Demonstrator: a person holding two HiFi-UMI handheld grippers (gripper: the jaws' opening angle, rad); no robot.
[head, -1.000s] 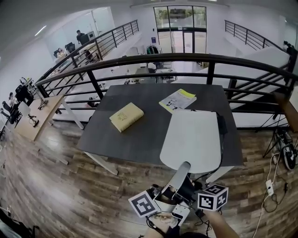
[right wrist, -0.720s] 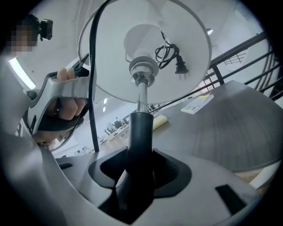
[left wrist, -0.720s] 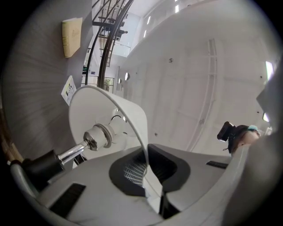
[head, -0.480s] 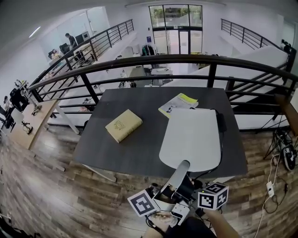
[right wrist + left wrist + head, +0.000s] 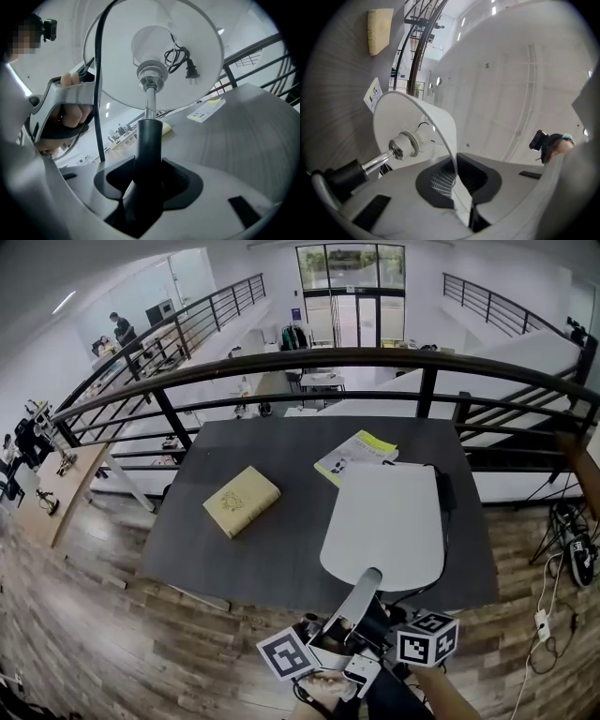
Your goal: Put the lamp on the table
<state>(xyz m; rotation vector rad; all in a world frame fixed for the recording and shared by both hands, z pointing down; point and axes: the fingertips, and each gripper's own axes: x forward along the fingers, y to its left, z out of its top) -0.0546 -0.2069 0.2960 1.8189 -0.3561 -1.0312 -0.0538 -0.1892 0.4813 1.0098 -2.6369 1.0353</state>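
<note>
Clamping lamp (image 5: 384, 521): left gripper (image 5: 457, 187) on shade (image 5: 436, 117), right gripper (image 5: 147, 187) on stem (image 5: 149, 136); base likely hidden.

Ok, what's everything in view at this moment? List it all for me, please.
lamp: one, white shade on a black stem, held up in front of the table's near right part
power cord: one, black, plug tucked inside the shade
table: one, dark grey, by the railing
book: one, pale yellow, closed, on the table's left half
booklet: one, white and yellow, at the table's far side
railing: one, black, behind the table
floor: wooden, brown, around the table
left gripper: one, grey, jaws closed on the lamp's shade rim
right gripper: one, grey, jaws closed on the lamp's stem
</note>
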